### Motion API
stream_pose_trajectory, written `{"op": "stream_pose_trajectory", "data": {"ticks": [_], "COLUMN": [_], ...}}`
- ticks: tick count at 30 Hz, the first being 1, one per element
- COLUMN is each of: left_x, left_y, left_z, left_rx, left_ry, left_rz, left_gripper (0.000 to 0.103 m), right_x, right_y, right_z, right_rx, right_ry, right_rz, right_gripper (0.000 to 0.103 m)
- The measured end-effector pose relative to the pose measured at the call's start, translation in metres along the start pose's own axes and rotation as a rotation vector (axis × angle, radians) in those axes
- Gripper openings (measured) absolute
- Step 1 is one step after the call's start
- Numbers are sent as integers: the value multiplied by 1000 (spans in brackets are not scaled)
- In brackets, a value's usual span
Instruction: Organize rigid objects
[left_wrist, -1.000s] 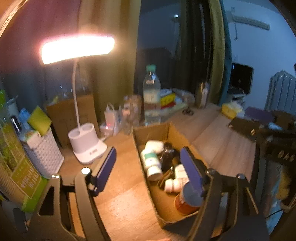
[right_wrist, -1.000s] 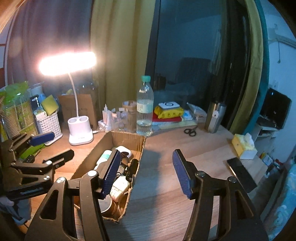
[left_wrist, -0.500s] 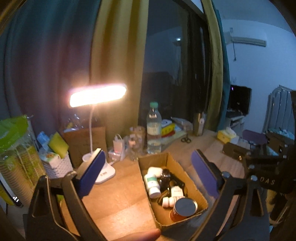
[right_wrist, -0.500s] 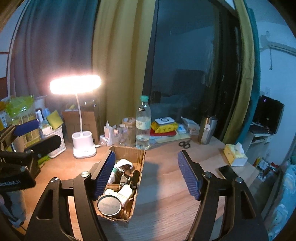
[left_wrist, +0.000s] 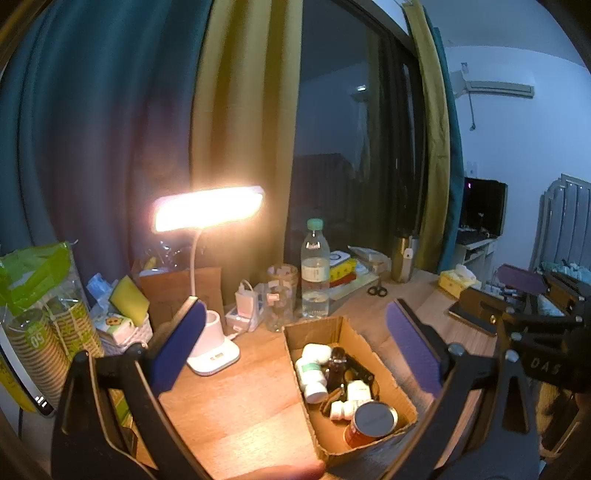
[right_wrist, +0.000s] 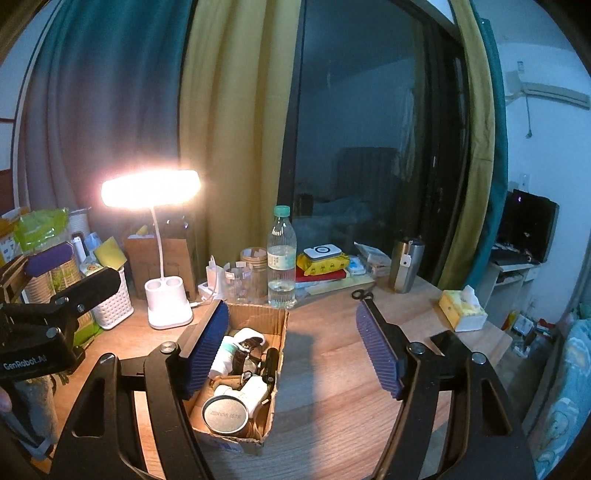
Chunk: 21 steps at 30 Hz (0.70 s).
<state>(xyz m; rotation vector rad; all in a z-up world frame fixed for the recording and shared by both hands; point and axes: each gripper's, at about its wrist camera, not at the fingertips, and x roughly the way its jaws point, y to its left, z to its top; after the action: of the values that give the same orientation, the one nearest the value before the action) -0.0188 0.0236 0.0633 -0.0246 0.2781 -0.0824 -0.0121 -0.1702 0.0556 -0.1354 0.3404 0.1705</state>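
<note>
An open cardboard box (left_wrist: 395, 393) (right_wrist: 279, 325) sits on the wooden desk. It holds white pill bottles (left_wrist: 312, 374), a dark bottle (left_wrist: 337, 367), a wristwatch (right_wrist: 245, 352) and a red can with a metal lid (left_wrist: 371, 422) (right_wrist: 225, 413). My left gripper (left_wrist: 295, 354) is open and empty, raised above and before the box. My right gripper (right_wrist: 291, 350) is open and empty, raised over the box's right side. The left gripper also shows at the left edge of the right wrist view (right_wrist: 74, 273).
A lit white desk lamp (left_wrist: 214, 354) stands left of the box. A water bottle (right_wrist: 281, 258), glass jars (right_wrist: 253, 273), books, scissors (right_wrist: 362, 294), a steel tumbler (right_wrist: 404, 269), a tissue box (right_wrist: 461, 308) and a white basket (right_wrist: 110, 306) crowd the back. A phone (right_wrist: 448, 341) lies right.
Both grippers have lifted and pulled back from the box, so it looks smaller and lower in both views. Both stay open and empty.
</note>
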Motion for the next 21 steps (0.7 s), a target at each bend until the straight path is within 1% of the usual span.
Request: {"op": "stream_pose_trajectory", "data": {"ticks": [14,21], "left_x": [6,6], "left_y": [-5,-3], "left_z": [-3,-4], "left_rx": [14,4], "left_ry": [23,18], "left_rz": [-10,4], "left_gripper": [99,99], "right_x": [5,5], "right_y": [-4,-5], "right_z": [-2,-2], "right_rx": [11,12], "right_ry": [11,11], "right_rz": [-6,-5], "right_gripper": [75,75]}}
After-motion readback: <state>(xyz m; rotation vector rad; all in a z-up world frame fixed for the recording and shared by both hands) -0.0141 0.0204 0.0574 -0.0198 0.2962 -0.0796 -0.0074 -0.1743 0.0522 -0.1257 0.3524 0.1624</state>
